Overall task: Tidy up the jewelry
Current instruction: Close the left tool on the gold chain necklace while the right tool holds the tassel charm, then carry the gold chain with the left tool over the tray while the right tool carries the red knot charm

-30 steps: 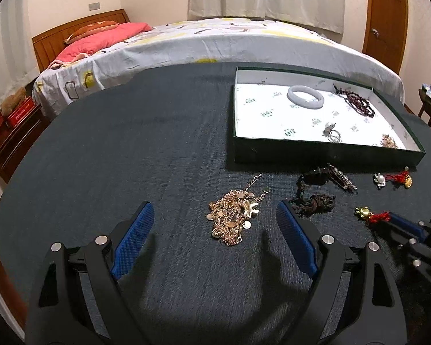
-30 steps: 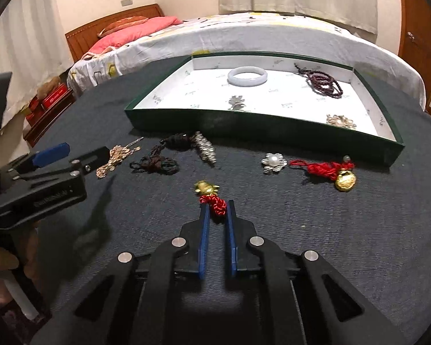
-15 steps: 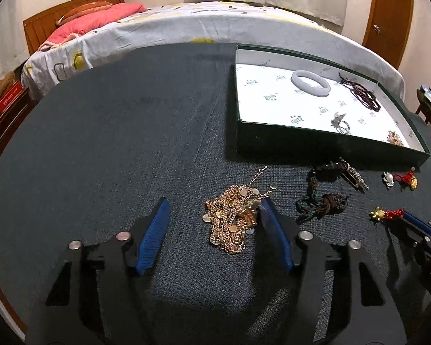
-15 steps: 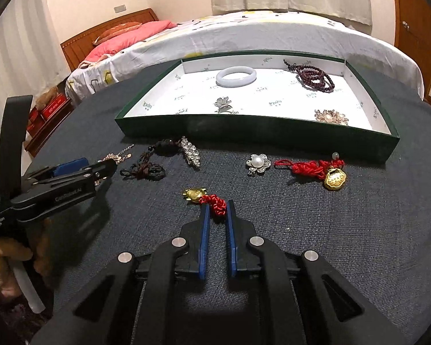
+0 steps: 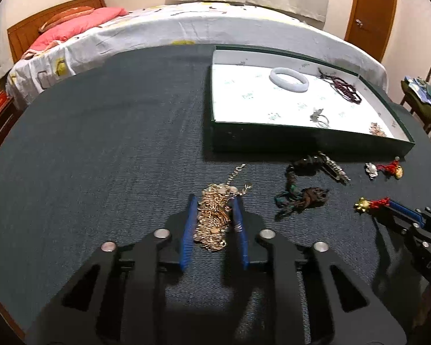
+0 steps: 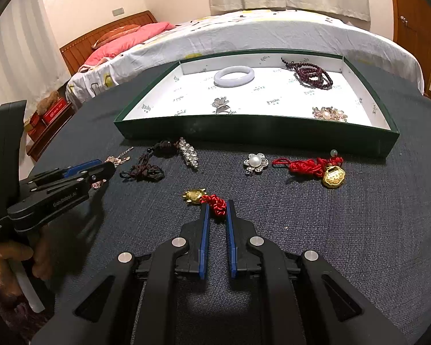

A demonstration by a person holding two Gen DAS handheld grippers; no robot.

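L gripper (image 5: 214, 201) low on the dark tablecloth (image 5: 100, 158), jaws closing w/ the gold chain necklace (image 5: 212, 215) bunched between the blue pads, pads touching it on both sides. Right of it, R gripper (image 6: 215, 205) nearly shut, pinching the red knot charm (image 6: 215, 202) on the cloth, gold end sticking out left. Green tray (image 6: 258, 135) just beyond both.

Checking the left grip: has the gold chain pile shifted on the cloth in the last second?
No. The gold chain pile keeps its spot relative to the dark cord tassel; only the left gripper is closing around it.
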